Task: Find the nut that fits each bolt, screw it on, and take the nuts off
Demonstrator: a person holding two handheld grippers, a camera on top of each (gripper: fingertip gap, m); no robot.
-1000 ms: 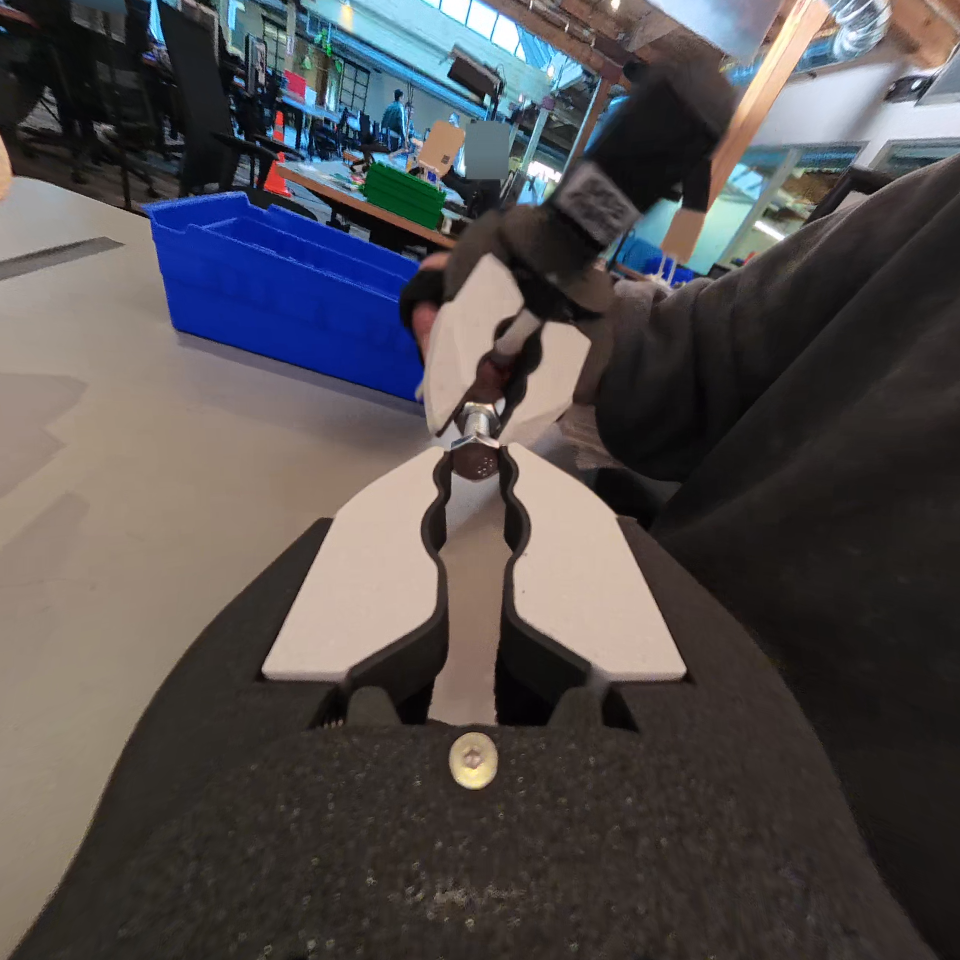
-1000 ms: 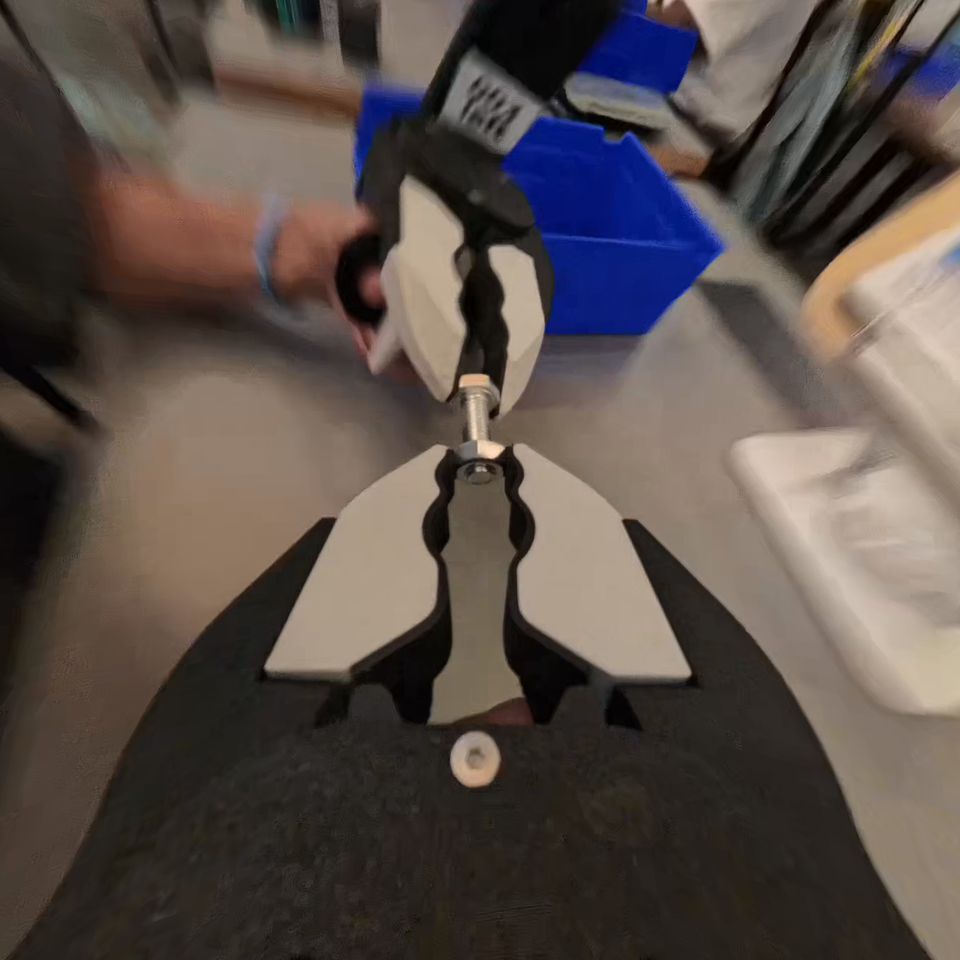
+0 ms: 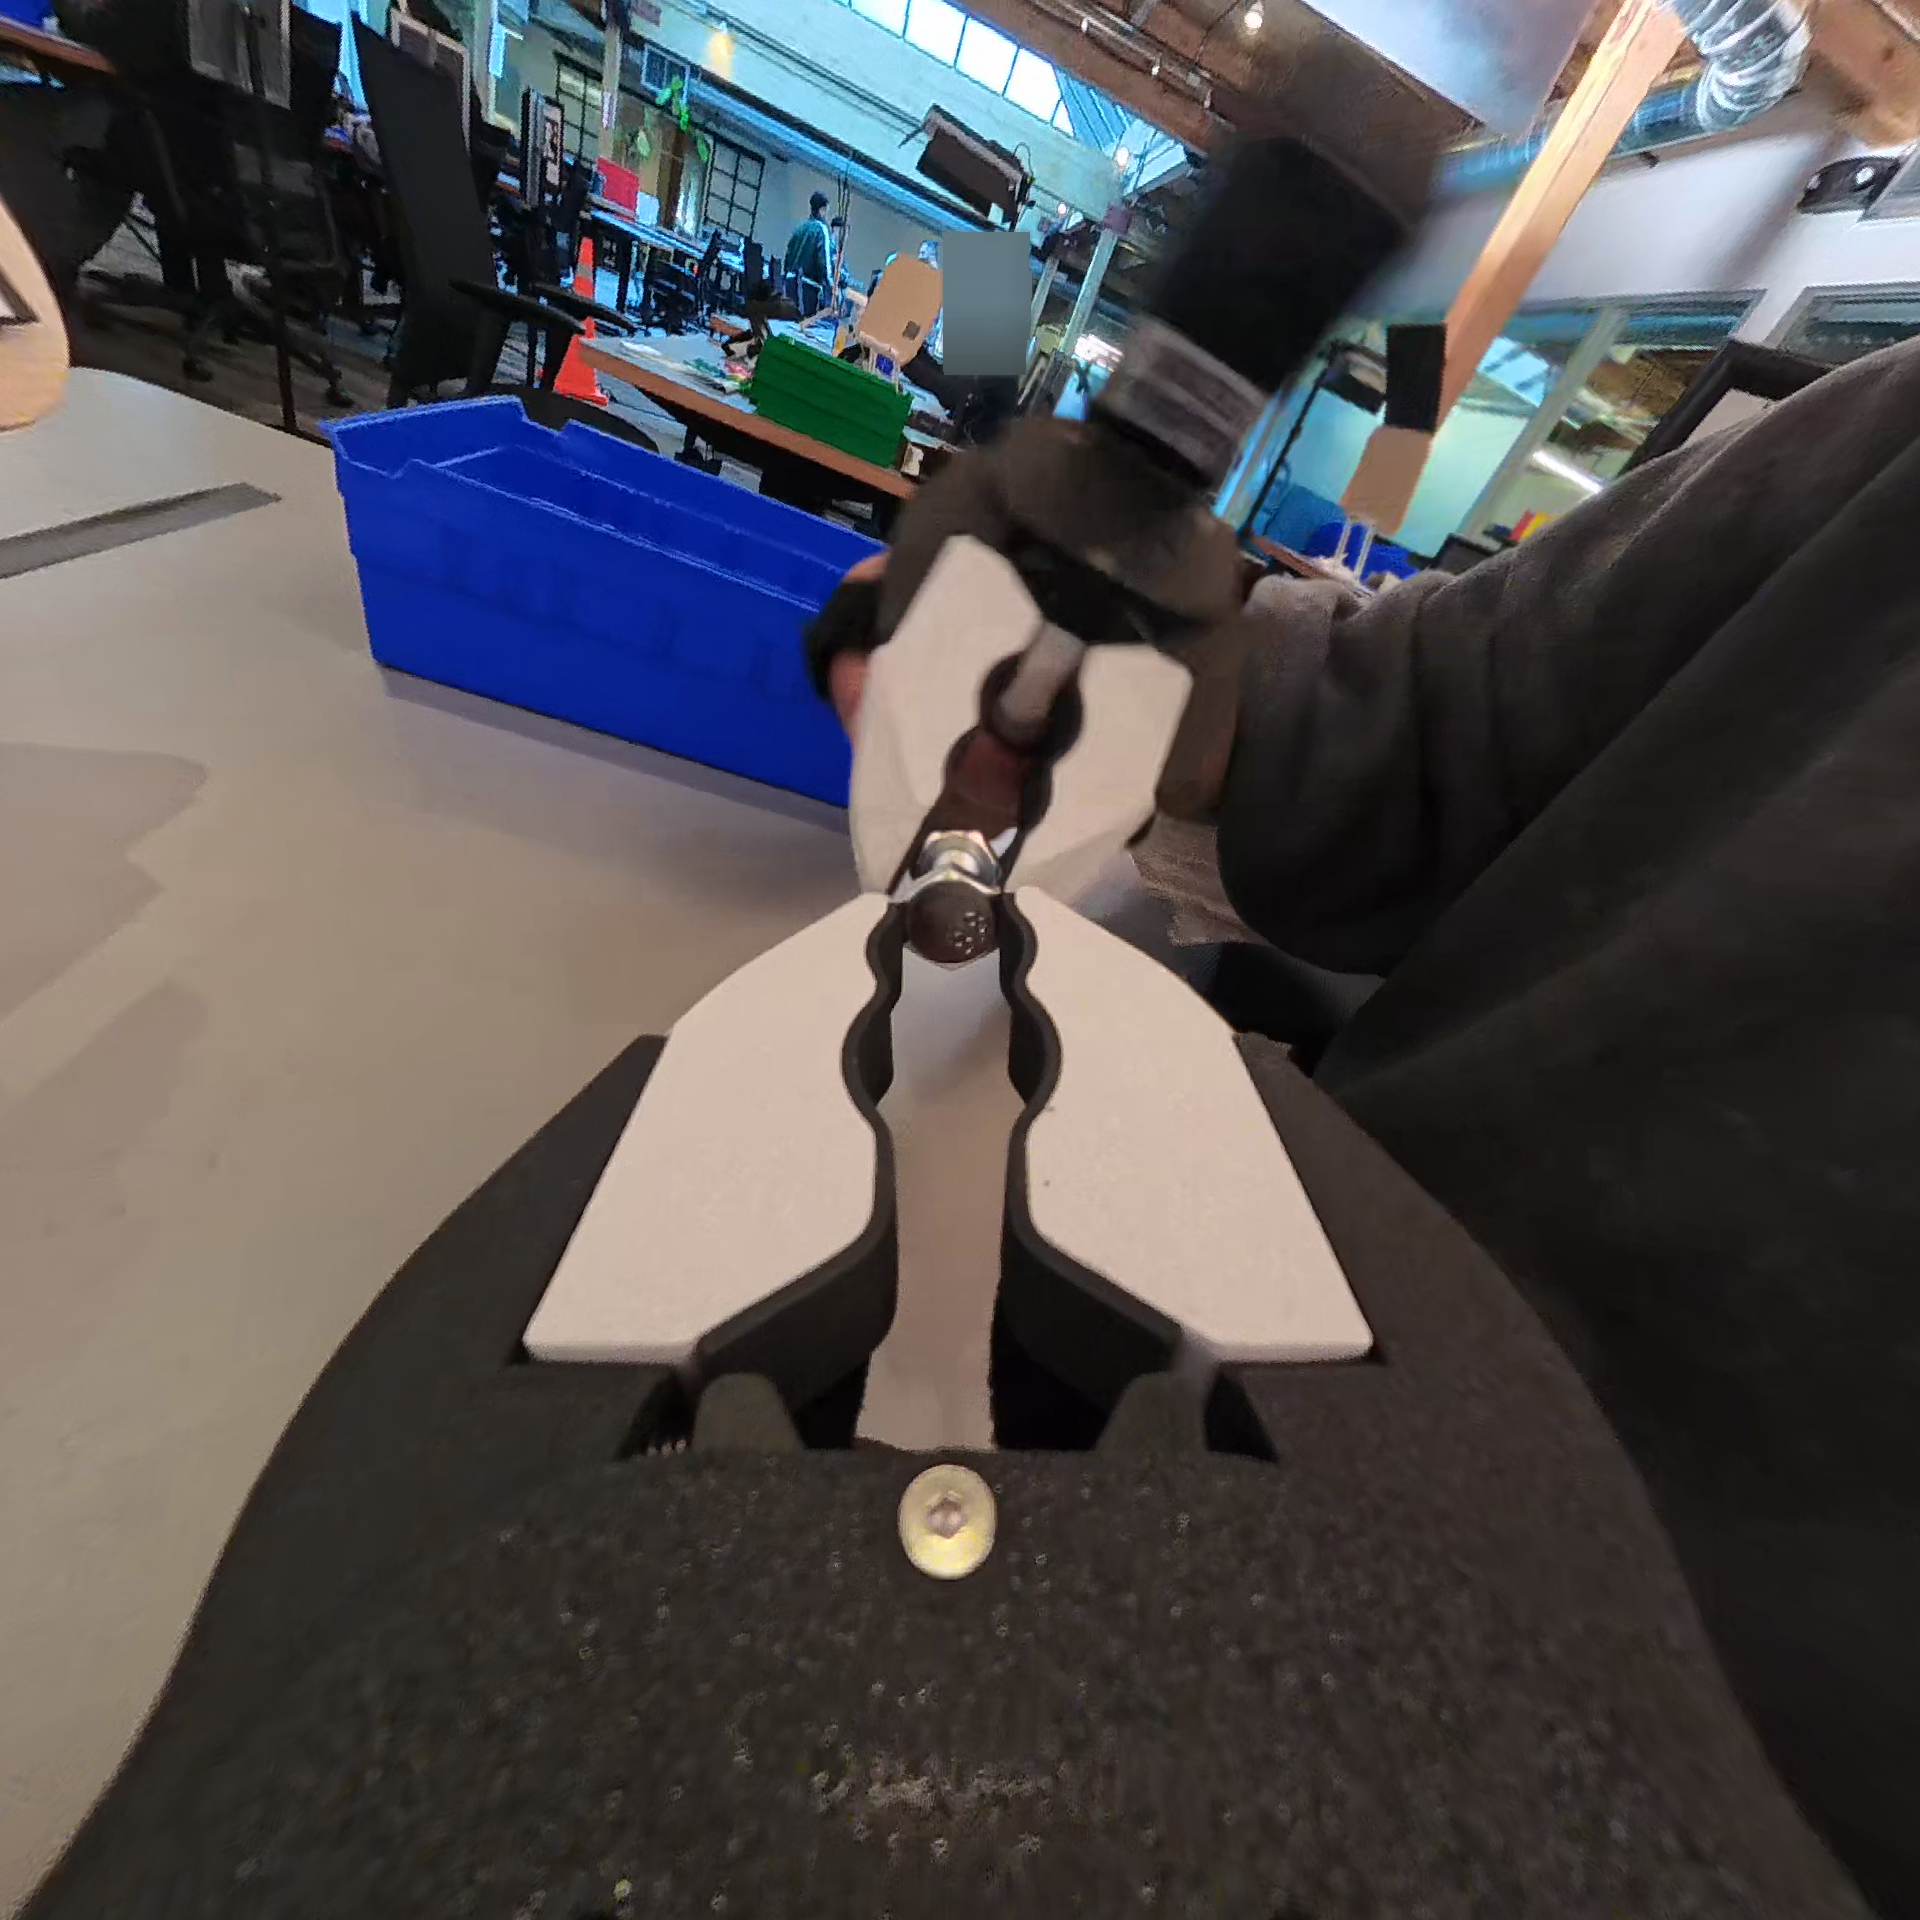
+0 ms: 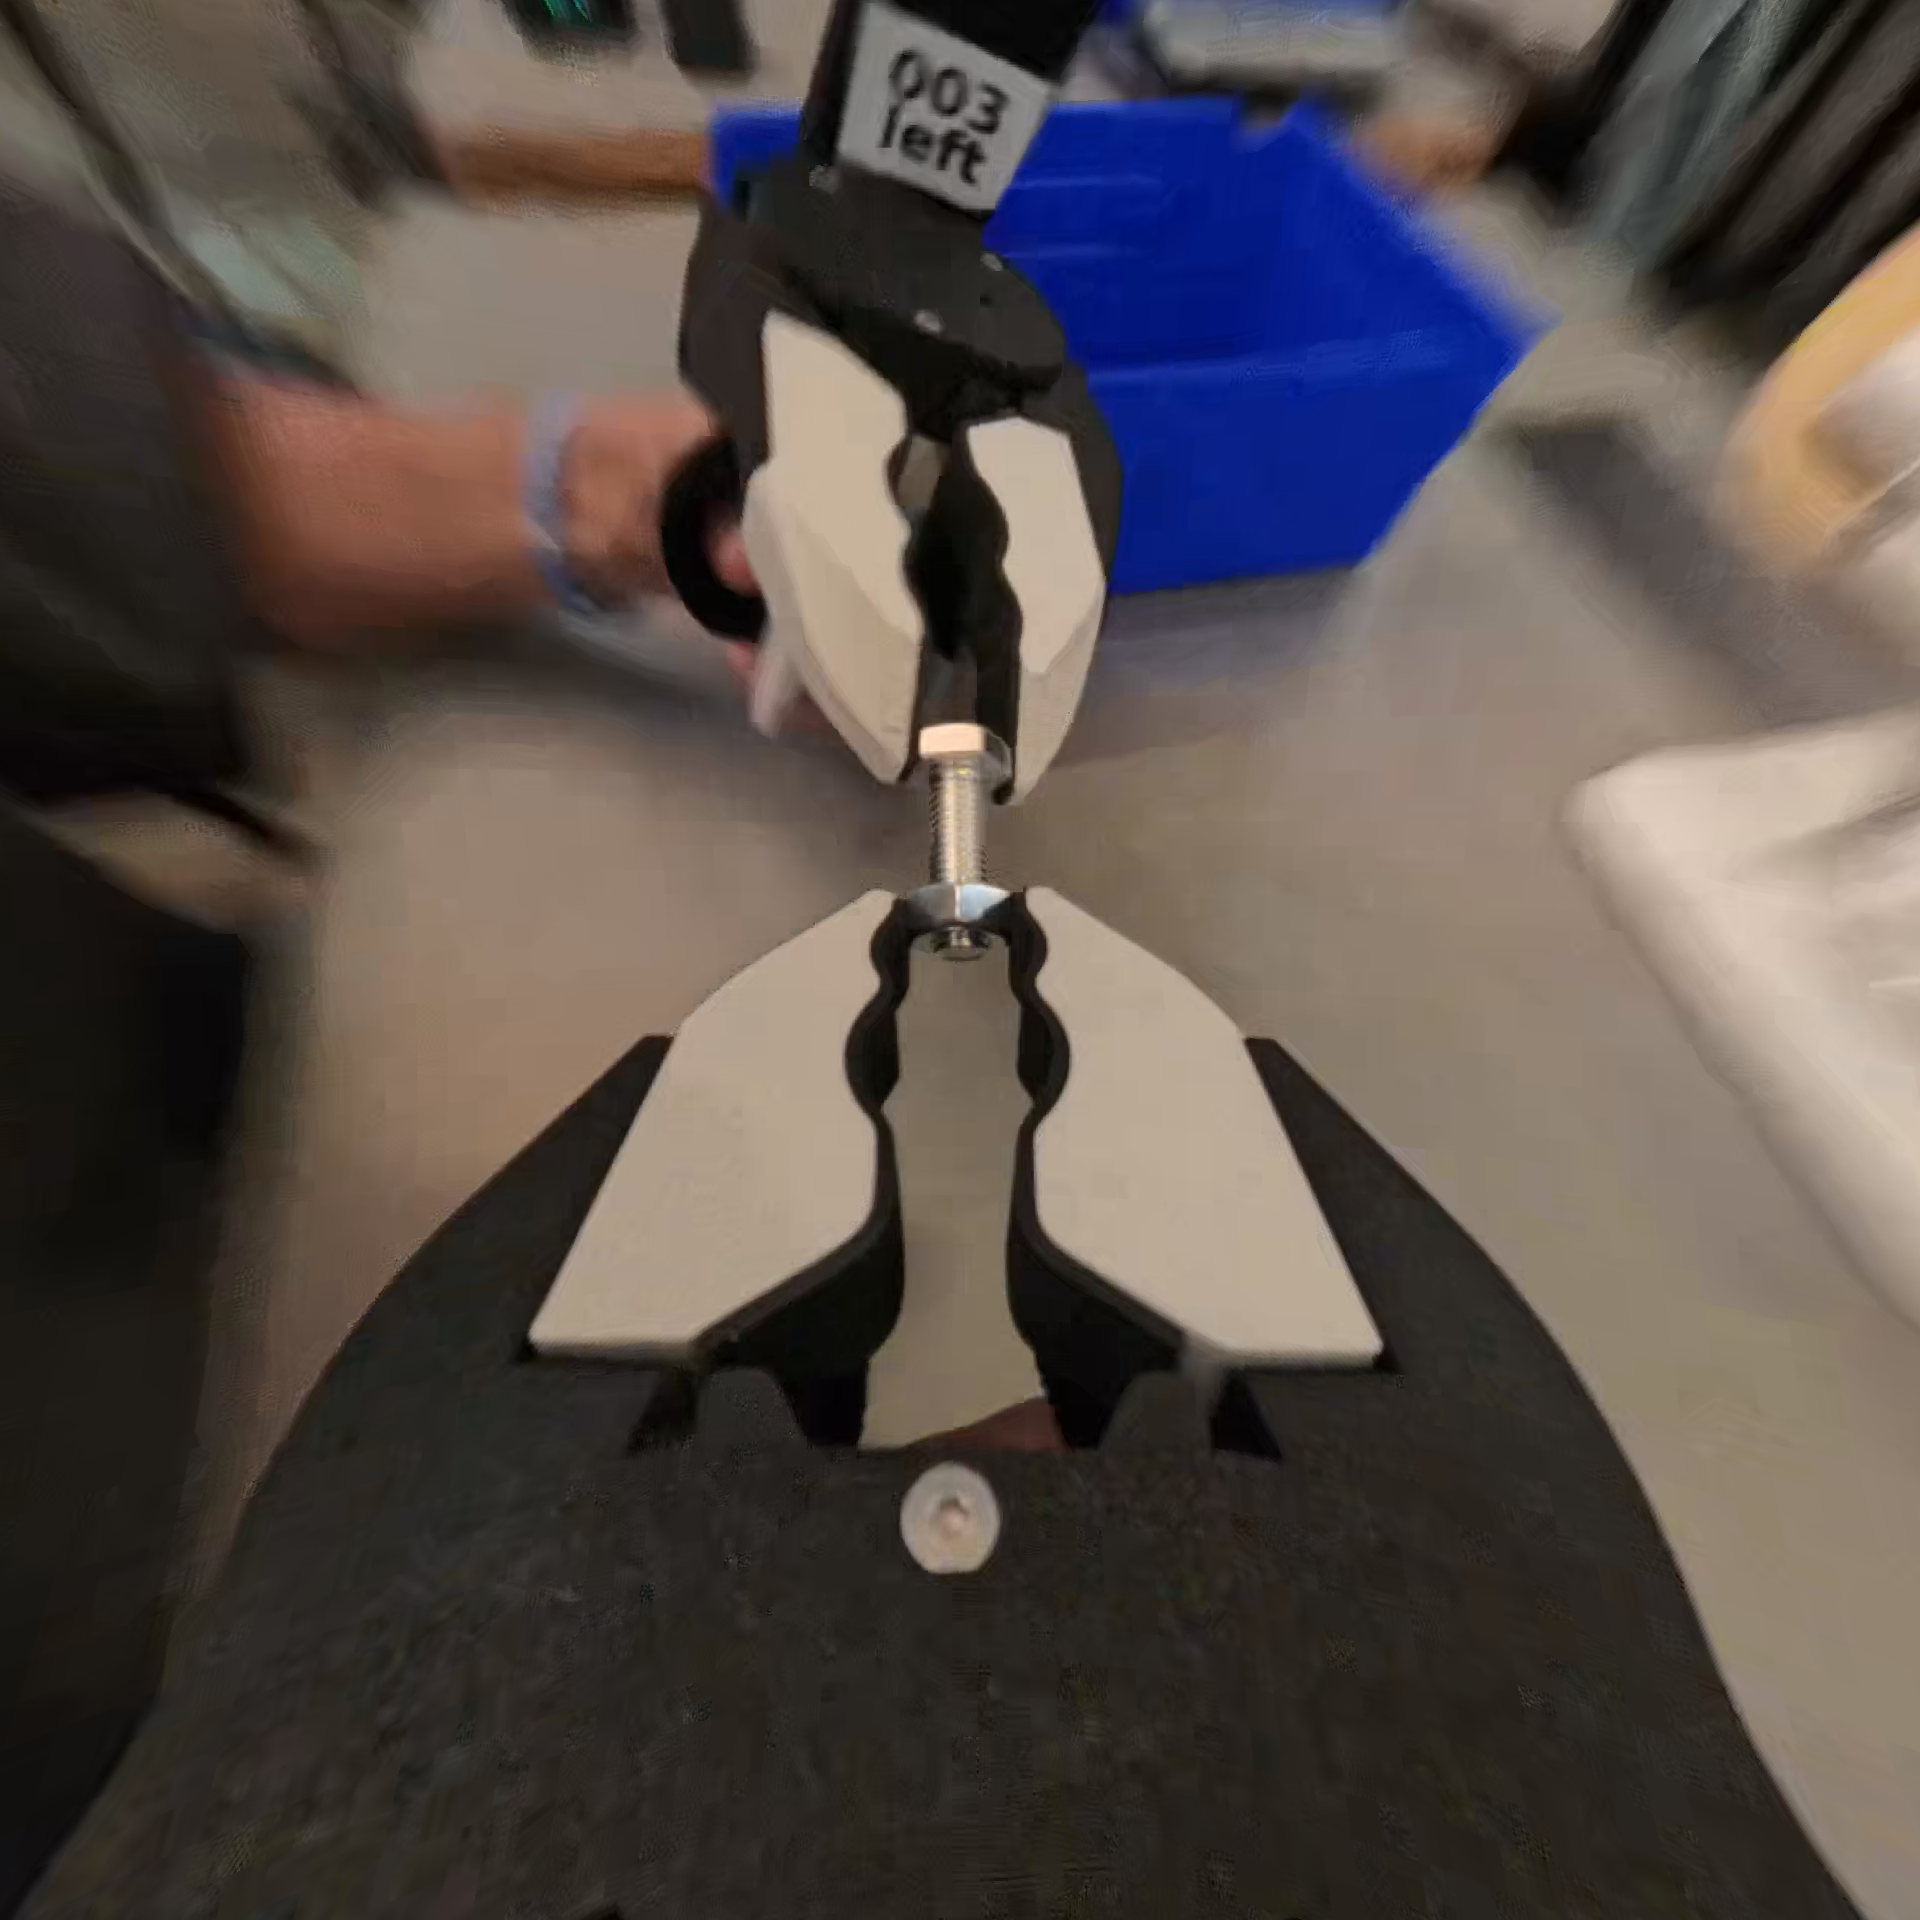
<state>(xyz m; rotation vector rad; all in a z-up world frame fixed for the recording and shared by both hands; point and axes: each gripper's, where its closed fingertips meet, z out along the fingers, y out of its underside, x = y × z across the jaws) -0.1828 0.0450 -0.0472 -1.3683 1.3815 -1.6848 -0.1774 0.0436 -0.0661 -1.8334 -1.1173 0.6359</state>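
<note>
Left claw (image 3: 951,935) is clenched on the hex head of one bolt (image 4: 958,821), which is held in the air above the grey surface (image 3: 208,935). One nut (image 4: 954,906), threaded near the shank's far end, is gripped at the tips by the right claw (image 4: 954,920). Two claws are seen, nearly closed. One blue bin (image 3: 582,592) is set on the surface behind.

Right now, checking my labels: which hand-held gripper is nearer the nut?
Right. The right hand-held gripper pinches the nut; the left hand-held gripper holds the bolt head, a shaft-length away.
</note>
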